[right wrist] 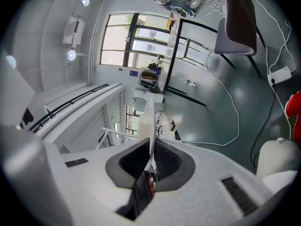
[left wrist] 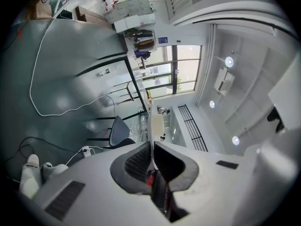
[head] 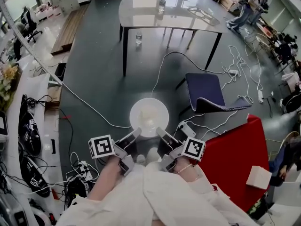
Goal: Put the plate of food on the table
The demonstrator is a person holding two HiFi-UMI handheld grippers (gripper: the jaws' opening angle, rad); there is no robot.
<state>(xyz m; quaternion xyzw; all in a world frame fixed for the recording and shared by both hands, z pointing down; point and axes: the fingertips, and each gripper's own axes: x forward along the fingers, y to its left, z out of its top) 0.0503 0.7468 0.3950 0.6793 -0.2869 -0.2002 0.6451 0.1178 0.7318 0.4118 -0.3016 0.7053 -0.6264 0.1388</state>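
plate (head: 149, 116): round, white | left hand-held gripper (head: 136, 133); right hand-held gripper (head: 160, 131): pinching its rim

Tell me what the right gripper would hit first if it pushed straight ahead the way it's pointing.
The white plate: the right gripper is shut on its rim, pointing across it. Beyond that the way looks free, though depth is unclear.

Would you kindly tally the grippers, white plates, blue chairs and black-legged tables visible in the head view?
Grippers: 2, the left gripper and the right gripper, each shut on the plate's rim
White plate: 1
Blue chair: 1
Black-legged table: 1
Total: 5
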